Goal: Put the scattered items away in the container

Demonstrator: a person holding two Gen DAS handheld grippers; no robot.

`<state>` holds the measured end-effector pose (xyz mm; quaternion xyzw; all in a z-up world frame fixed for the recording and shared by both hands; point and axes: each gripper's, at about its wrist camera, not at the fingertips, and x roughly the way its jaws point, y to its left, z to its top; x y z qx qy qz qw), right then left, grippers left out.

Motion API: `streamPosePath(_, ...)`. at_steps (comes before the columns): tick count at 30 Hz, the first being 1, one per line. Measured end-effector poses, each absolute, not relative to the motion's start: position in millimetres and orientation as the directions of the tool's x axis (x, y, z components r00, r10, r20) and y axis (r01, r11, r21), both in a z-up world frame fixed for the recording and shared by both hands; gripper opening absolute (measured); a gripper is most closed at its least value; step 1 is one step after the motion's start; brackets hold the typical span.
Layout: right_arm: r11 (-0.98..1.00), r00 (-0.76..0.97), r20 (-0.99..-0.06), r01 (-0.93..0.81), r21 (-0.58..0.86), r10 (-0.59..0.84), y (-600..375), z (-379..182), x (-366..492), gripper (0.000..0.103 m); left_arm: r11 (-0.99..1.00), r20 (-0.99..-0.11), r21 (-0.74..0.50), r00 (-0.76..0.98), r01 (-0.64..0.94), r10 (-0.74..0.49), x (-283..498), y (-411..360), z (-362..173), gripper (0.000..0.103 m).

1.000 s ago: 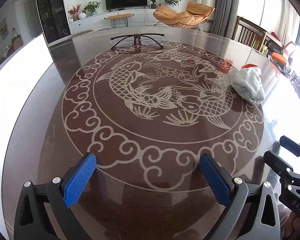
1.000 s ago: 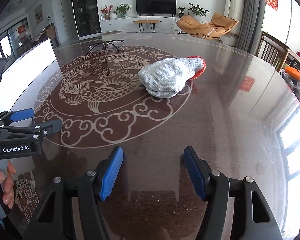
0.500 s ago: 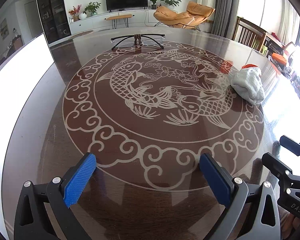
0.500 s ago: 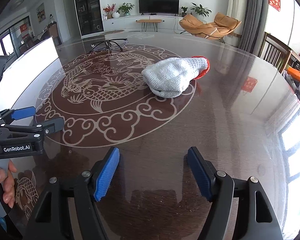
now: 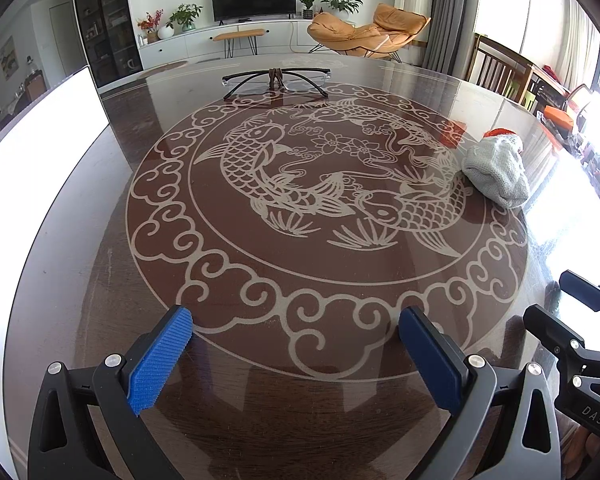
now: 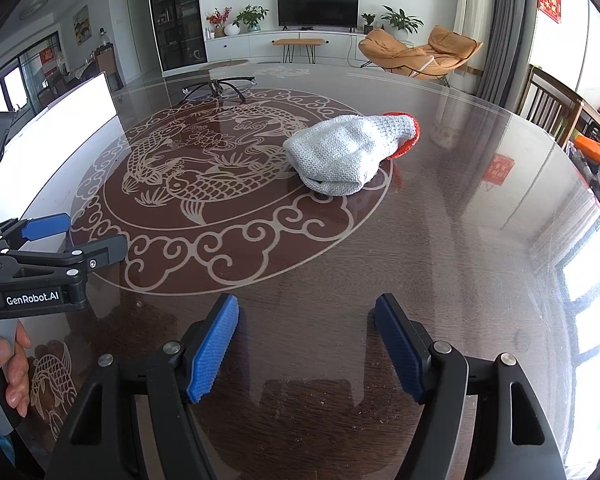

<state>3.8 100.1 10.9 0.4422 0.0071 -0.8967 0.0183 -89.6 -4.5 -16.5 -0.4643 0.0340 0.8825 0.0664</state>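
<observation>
though the glove (image 6: 342, 157) lies slack on the glossy surface (image 6: 440, 240), straddling the rim of the fish inlay with its red cuff pointing away, nothing holds it yet. it sits ahead of the right gripper (image 6: 306, 350), whose fingers stand spread with nothing between them. the glasses (image 5: 275, 78) rest folded at the far side, well apart from the glove. the left gripper (image 5: 296, 362) is wide open too, empty, low over the near edge. i can't see a container for certain; the white panel (image 5: 48, 148) at the left may be its wall.

my worry is the slick top: a shallow pinch could just push the knit along or catch one layer, so it droops and drops on the way over. the glasses look worse, thin and hard, likely to skate or twist if nipped at a temple.
</observation>
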Motion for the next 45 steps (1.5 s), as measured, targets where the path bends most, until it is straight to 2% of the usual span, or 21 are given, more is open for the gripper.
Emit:
streamPosePath(5,-0.997,-0.609,-0.79,0.043,0.063,-0.076,109,15,5,0.072,-0.989,-0.824,-0.002,-0.56,-0.149,0.086,-90,-5,-17,0.103)
streamPosePath(9,-0.878,-0.625,-0.715,-0.095,0.47,-0.315,156,17,-10,0.072,-0.989,-0.824,-0.003,-0.56,-0.149,0.087,-90,-5,-17,0.103)
streamPosePath(11,-0.828,-0.615,-0.712,-0.163,0.536,-0.339,167,15,-31,0.072,-0.989,-0.824,-0.002,-0.56,-0.15,0.087,-90,-5,-17,0.103)
streamPosePath(15,-0.834,-0.657,-0.728,-0.281,0.475,-0.193,170,22,-75,0.072,-0.989,-0.824,-0.003,-0.56,-0.15,0.087,-90,-5,-17,0.103)
streamPosePath(17,-0.83,-0.651,-0.741,-0.313,0.462,-0.167,166,19,-100,0.072,-0.989,-0.824,-0.003,-0.56,-0.151,0.088,-90,-5,-17,0.103)
streamPosePath(20,-0.889,-0.638,-0.762,-0.28,0.364,-0.111,149,22,-133,0.073,-0.988,-0.823,-0.003,-0.561,-0.152,0.089,-89,-5,-16,0.103)
streamPosePath(22,-0.928,-0.629,-0.775,-0.252,0.275,-0.059,141,24,-140,0.065,-0.988,-0.823,-0.002,-0.561,-0.153,0.089,-89,-4,-16,0.103)
streamPosePath(23,-0.942,-0.616,-0.787,-0.237,0.238,-0.044,139,24,-141,0.056,-0.988,-0.823,-0.003,-0.561,-0.154,0.09,-90,-4,-16,0.103)
streamPosePath(24,-0.957,-0.619,-0.785,-0.21,0.2,-0.028,138,25,-138,0.041,-0.988,-0.823,-0.002,-0.561,-0.155,0.09,-90,-4,-16,0.103)
streamPosePath(25,-0.967,-0.618,-0.785,-0.173,0.19,-0.044,138,25,-134,0.039,-0.988,-0.824,-0.001,-0.56,-0.157,0.09,-90,-4,-16,0.103)
streamPosePath(29,-0.986,-0.603,-0.794,-0.077,0.147,-0.071,149,27,-104,0.038,-0.954,-0.832,0.004,-0.531,-0.299,0.163,-113,-9,-16,0.103)
streamPosePath(31,-0.99,-0.614,-0.786,-0.05,0.133,-0.075,157,24,-87,0.039,-0.95,-0.846,0.026,-0.513,-0.31,0.145,-147,-21,-14,0.103)
streamPosePath(35,-0.991,-0.64,-0.765,-0.042,0.125,-0.069,161,20,-69,0.039,-0.927,-0.802,0.131,-0.588,-0.352,0.109,-223,-41,-6,0.103)
streamPosePath(39,-0.989,-0.642,-0.762,-0.044,0.138,-0.078,163,18,-65,0.039,-0.868,-0.799,0.219,-0.592,-0.447,0.104,-288,-45,-6,0.103)
streamPosePath(42,-0.988,-0.643,-0.761,-0.042,0.149,-0.087,165,17,-65,0.04,-0.779,-0.747,0.37,-0.661,-0.506,0.074,-316,-31,0,0.103)
streamPosePath(45,-0.988,-0.643,-0.761,-0.041,0.149,-0.088,166,17,-65,0.04,-0.748,-0.695,0.403,-0.708,-0.527,0.124,-338,-23,9,0.103)
